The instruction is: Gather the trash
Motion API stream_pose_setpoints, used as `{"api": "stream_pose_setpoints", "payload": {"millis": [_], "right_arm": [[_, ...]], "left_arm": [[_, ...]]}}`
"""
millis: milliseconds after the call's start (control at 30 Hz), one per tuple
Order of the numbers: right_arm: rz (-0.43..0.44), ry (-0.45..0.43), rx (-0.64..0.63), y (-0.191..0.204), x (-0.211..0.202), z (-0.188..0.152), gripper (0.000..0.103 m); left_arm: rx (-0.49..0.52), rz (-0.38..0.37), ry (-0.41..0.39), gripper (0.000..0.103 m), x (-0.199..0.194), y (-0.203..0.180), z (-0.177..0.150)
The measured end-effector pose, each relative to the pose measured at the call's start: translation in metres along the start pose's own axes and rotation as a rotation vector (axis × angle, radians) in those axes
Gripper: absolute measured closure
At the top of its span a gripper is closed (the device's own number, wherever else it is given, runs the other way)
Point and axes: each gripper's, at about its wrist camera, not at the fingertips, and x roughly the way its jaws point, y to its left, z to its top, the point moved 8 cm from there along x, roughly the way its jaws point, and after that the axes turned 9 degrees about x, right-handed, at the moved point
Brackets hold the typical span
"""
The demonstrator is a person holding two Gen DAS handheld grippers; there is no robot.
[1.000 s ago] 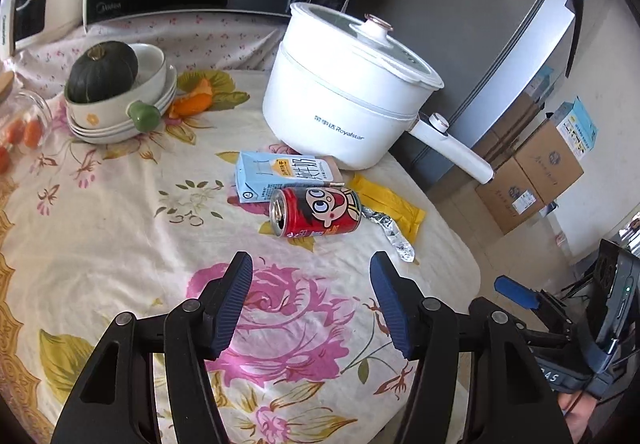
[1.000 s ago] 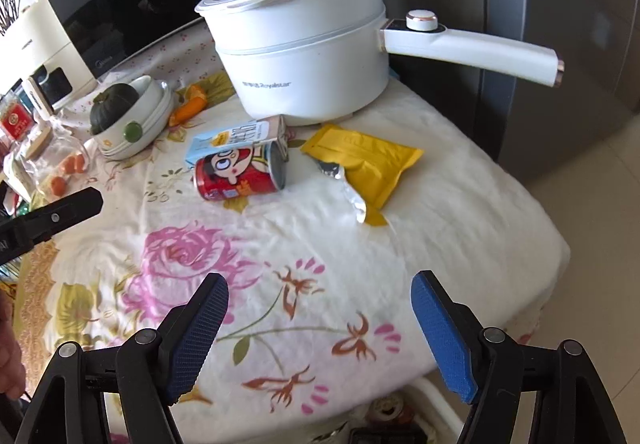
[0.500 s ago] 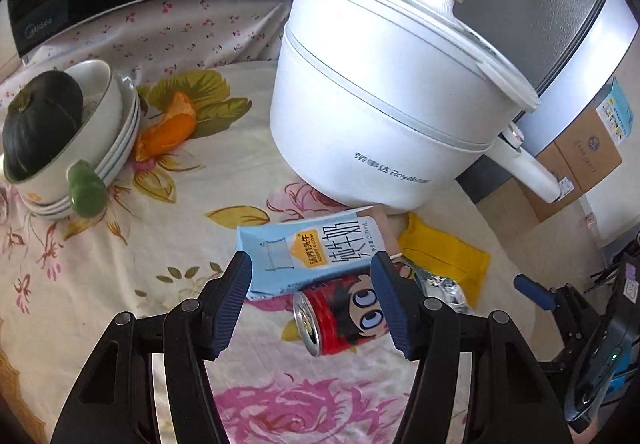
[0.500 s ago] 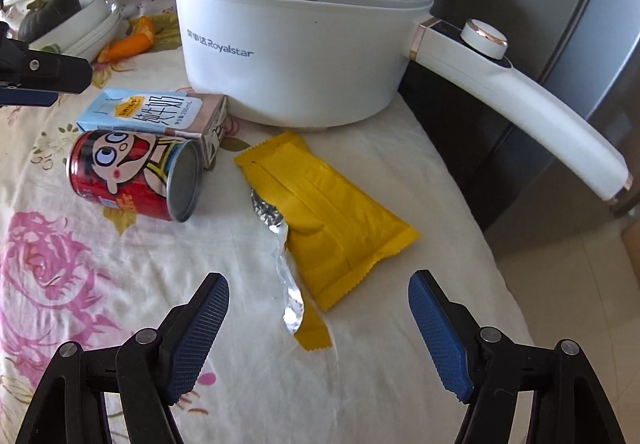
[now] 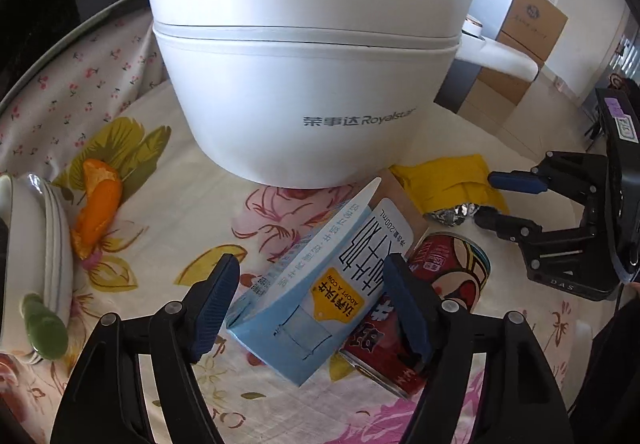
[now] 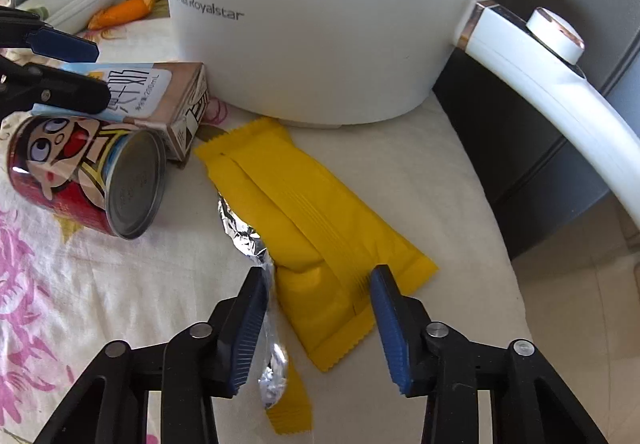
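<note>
A blue and white milk carton [image 5: 320,284] lies on the flowered tablecloth [image 5: 168,211], tilted against a red cartoon can [image 5: 452,268] lying on its side. My left gripper [image 5: 310,302] straddles the carton; its jaws are opening, the left pad stands clear of it, and the right pad sits between carton and can. A yellow wrapper [image 6: 304,211] with a silver foil strip [image 6: 244,232] lies right of the can [image 6: 60,171]. My right gripper [image 6: 318,296] is closing on the wrapper's near end; both pads touch it and it buckles.
A large white pot [image 5: 304,63] stands right behind the trash, its long handle [image 6: 560,91] reaching out over the table's right edge [image 6: 508,244]. Orange peel [image 5: 98,203] and stacked bowls [image 5: 36,244] sit at the left. Cardboard boxes [image 5: 532,23] stand on the floor beyond.
Both grippers have dropped and moved in on the trash. The left one now straddles the carton with wider jaws. The right jaws have narrowed onto the yellow wrapper.
</note>
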Motion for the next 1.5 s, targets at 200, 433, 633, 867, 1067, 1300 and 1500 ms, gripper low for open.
{"api": "stream_pose_setpoints", "payload": {"millis": [200, 433, 633, 867, 1067, 1300, 1500], "right_arm": [[0.041, 0.0, 0.033, 0.006, -0.014, 0.009, 0.099], [0.04, -0.004, 0.044, 0.011, -0.034, 0.01, 0.101], [0.039, -0.033, 0.102, -0.001, -0.055, 0.006, 0.103], [0.108, -0.027, 0.119, -0.009, -0.08, -0.007, 0.102], [0.14, 0.076, 0.34, -0.034, -0.044, -0.028, 0.035], [0.124, 0.133, 0.286, -0.008, -0.014, -0.024, 0.08], [0.132, 0.094, 0.326, 0.001, -0.029, -0.023, 0.102]], "left_arm": [[0.123, -0.008, 0.076, 0.026, 0.005, -0.025, -0.014], [0.058, 0.074, 0.149, 0.05, 0.006, -0.007, -0.027], [-0.055, 0.127, 0.124, 0.051, -0.019, 0.013, -0.036], [-0.146, 0.133, 0.074, 0.051, -0.056, 0.013, -0.048], [-0.226, 0.13, -0.035, 0.051, -0.107, -0.011, -0.038], [-0.288, 0.149, -0.089, 0.051, -0.144, -0.027, -0.046], [-0.345, 0.124, -0.149, 0.051, -0.172, -0.05, -0.07]]}}
